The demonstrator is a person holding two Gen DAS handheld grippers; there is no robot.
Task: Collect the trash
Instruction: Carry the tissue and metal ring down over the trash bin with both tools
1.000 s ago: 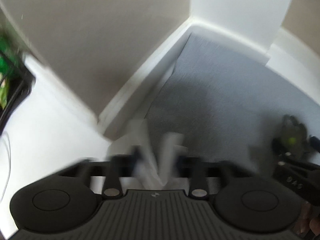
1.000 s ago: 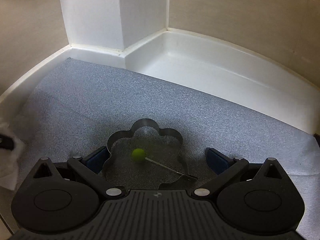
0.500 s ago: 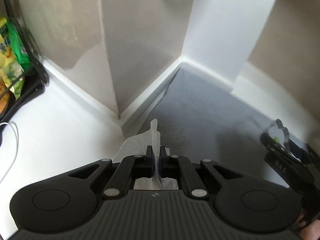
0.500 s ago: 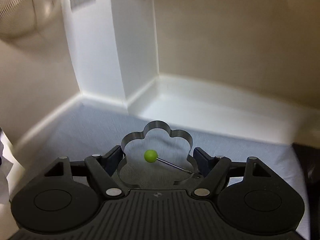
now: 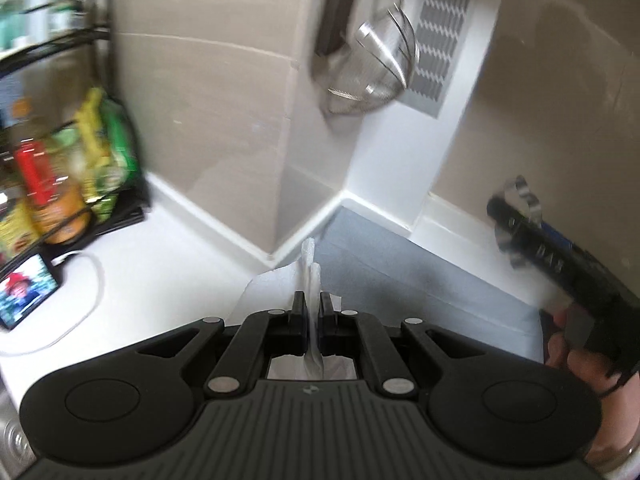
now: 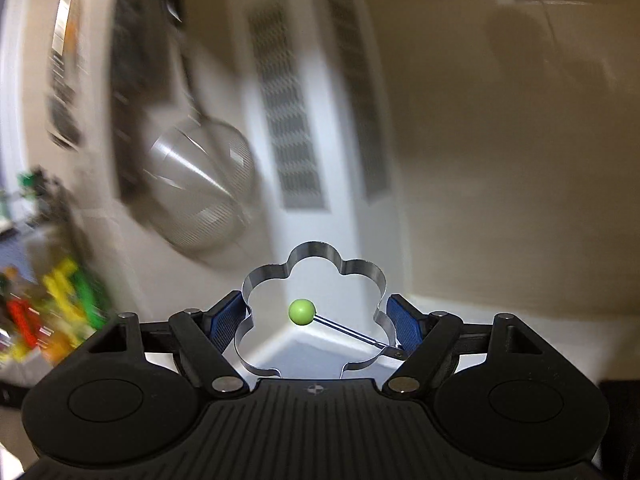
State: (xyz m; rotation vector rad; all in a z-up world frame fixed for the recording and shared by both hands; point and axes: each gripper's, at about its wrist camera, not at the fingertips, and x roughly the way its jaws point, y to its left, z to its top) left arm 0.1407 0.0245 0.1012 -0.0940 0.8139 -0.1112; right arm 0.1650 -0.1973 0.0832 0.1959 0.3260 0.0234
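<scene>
The left tool [image 5: 314, 312] was clamped on a white paper tissue [image 5: 310, 264], its two fingers pressed together with only the thin sheet between them. The tissue stuck up past the fingertips toward 12 o'clock and bulged out below them at 6 o'clock, held clear of the white table [image 5: 168, 264] and the grey mat [image 5: 420, 280] beneath.

The right tool [image 6: 316, 316] was closed on a flower-shaped metal ring [image 6: 316, 254], the blue pads [image 6: 226, 318] pressing its sides at 9 and 3 o'clock. A thin wire with a green ball [image 6: 301, 311] ran across the inside of the ring from about 4 o'clock. From the left wrist view the same ring [image 5: 524, 200] showed at 3 o'clock, with pale letters on the tool's black finger; they might have read "DAS", though blur left that uncertain. A hand [image 5: 576, 360] gripped that tool at 4 o'clock.

On the wall at 1 o'clock hung a metal mesh strainer [image 5: 372, 64] beside a vent grille [image 5: 436, 40]. At 9 o'clock stood a black wire rack [image 5: 72, 36] with bottles and green and yellow packets [image 5: 100, 136]; their labels were too smeared to read. A phone [image 5: 26, 290] with a lit screen and a white cable [image 5: 80, 320] lay at 8 o'clock.
</scene>
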